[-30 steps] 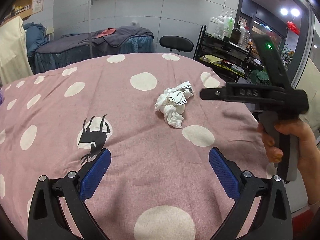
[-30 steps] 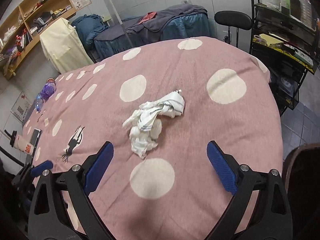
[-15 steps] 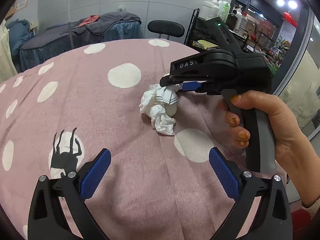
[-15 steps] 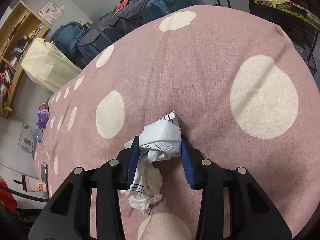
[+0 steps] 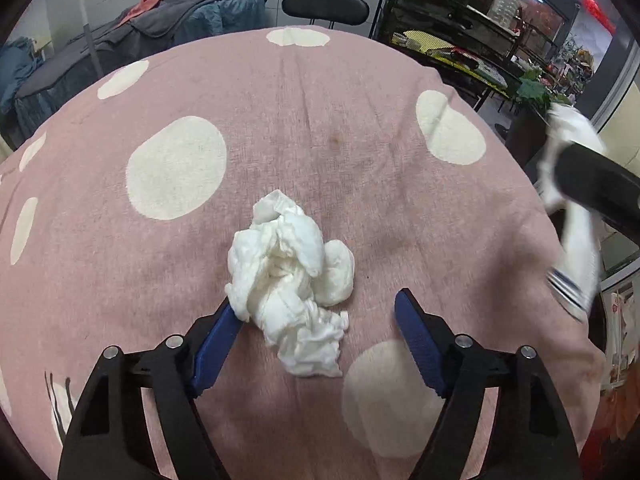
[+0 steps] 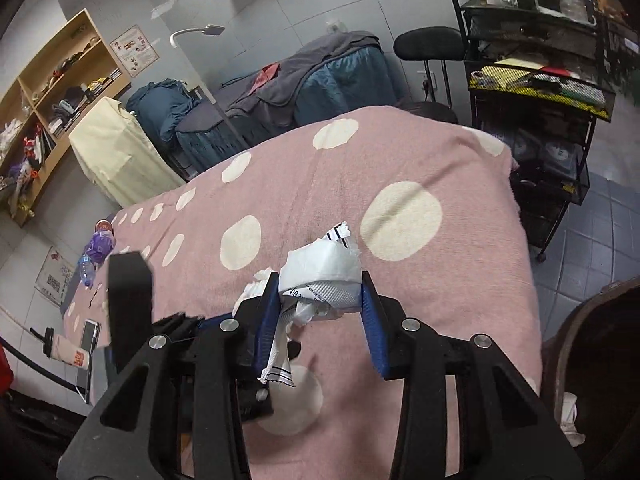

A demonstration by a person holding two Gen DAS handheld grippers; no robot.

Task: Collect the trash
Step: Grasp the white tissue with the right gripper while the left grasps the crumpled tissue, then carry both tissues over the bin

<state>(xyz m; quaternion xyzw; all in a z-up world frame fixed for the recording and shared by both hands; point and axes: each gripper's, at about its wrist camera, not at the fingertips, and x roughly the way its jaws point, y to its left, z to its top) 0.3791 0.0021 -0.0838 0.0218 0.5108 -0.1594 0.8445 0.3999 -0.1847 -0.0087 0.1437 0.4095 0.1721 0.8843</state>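
A crumpled white tissue [image 5: 292, 276] lies on the pink spotted bedcover [image 5: 352, 120]. My left gripper [image 5: 316, 308] points down over it with its jaws closing. The left blue pad [image 5: 216, 340] touches the wad; the right pad [image 5: 418, 344] stands clear of it. My right gripper [image 6: 318, 292] is shut on a white printed wrapper [image 6: 320, 268], lifted above the cover, a strip dangling below. In the left wrist view that wrapper [image 5: 576, 248] shows blurred at the right edge. The tissue [image 6: 254, 286] peeks out behind the right gripper's left finger.
A dark round bin [image 6: 576, 344] with paper inside stands off the bed's right side. Beyond are a black wire cart [image 6: 536, 92] and a black chair [image 5: 324, 6]. A purple bottle [image 6: 98, 246], a phone [image 6: 89, 334] and a cup [image 6: 66, 354] lie far left.
The right gripper closed on the wrapper, lifted it off the tissue and swung it right. The left gripper moved forward and down over the remaining tissue, its jaws narrowing.
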